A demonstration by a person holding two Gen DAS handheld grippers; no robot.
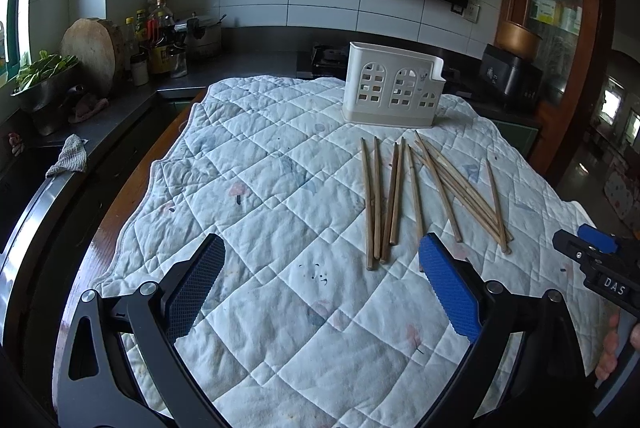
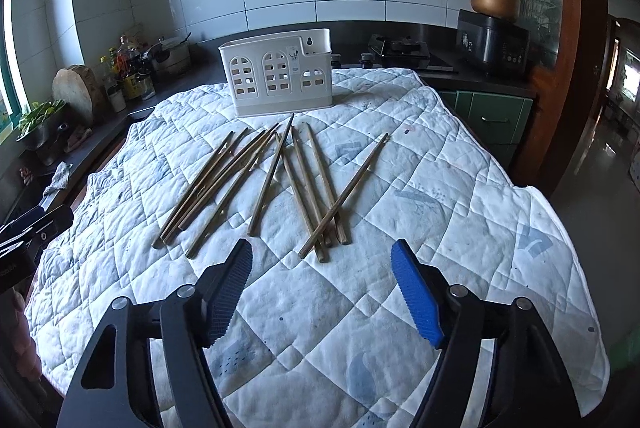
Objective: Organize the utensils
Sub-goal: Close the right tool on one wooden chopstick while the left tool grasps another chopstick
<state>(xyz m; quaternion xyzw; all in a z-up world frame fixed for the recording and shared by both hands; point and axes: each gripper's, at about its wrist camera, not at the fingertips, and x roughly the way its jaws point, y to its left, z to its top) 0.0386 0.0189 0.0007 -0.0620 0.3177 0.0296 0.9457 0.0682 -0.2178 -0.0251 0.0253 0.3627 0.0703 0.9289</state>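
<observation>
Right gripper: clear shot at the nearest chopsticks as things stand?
Probably yes. The right gripper is open and empty, the chopsticks lie loose just ahead on the quilt, nothing between.

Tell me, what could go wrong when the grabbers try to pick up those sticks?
1. The chopsticks lie crossed over each other, so lifting one might drag or flick its neighbours.
2. They rest on a soft, wrinkly quilt; the right gripper could pinch cloth along with a stick.
3. The white holder stands near the quilt's far edge, so a bump while dropping sticks in might tip it.
</observation>
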